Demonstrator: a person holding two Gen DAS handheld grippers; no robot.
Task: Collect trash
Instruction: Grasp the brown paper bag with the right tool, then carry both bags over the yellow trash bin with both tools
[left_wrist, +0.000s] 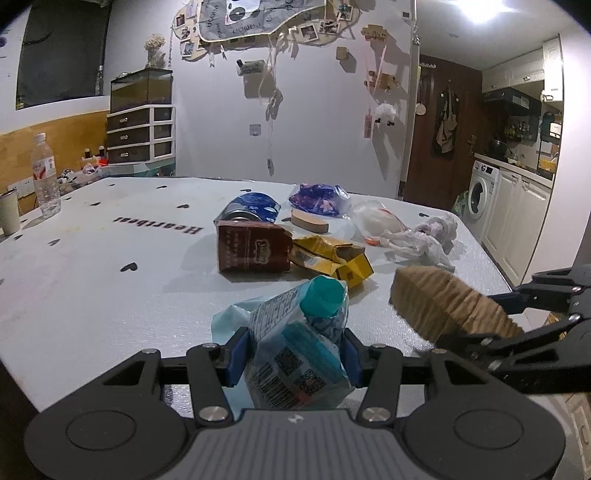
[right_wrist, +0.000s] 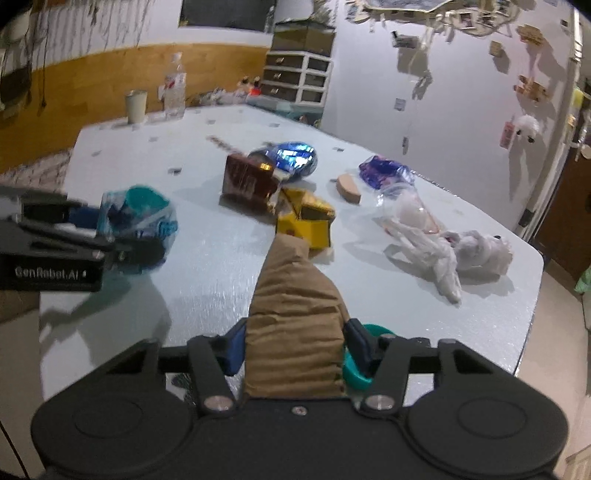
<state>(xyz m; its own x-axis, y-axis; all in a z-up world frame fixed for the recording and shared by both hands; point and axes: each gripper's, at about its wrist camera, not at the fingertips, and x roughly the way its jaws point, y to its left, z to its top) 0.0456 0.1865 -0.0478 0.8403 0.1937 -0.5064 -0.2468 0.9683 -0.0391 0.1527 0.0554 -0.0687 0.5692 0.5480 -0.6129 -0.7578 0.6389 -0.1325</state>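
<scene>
Brown paper wad (right_wrist: 295, 332) pinched in right gripper (right_wrist: 293, 349), teal wrapper (left_wrist: 295, 350) clamped in left gripper (left_wrist: 293, 363); cartons (left_wrist: 255, 247), bags (left_wrist: 421, 236) remain.

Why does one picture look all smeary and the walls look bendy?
Right wrist view: motion blur smears the blue can and the teal-capped packet. Left wrist view: sharper, with ceiling-light glare at the top right and soft shadows beside the brown carton. Both views: the fisheye lens curves the table edge.

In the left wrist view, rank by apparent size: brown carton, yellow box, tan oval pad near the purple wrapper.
1. brown carton
2. yellow box, close to the carton, so unsure
3. tan oval pad, clearly smallest, though farther away
</scene>
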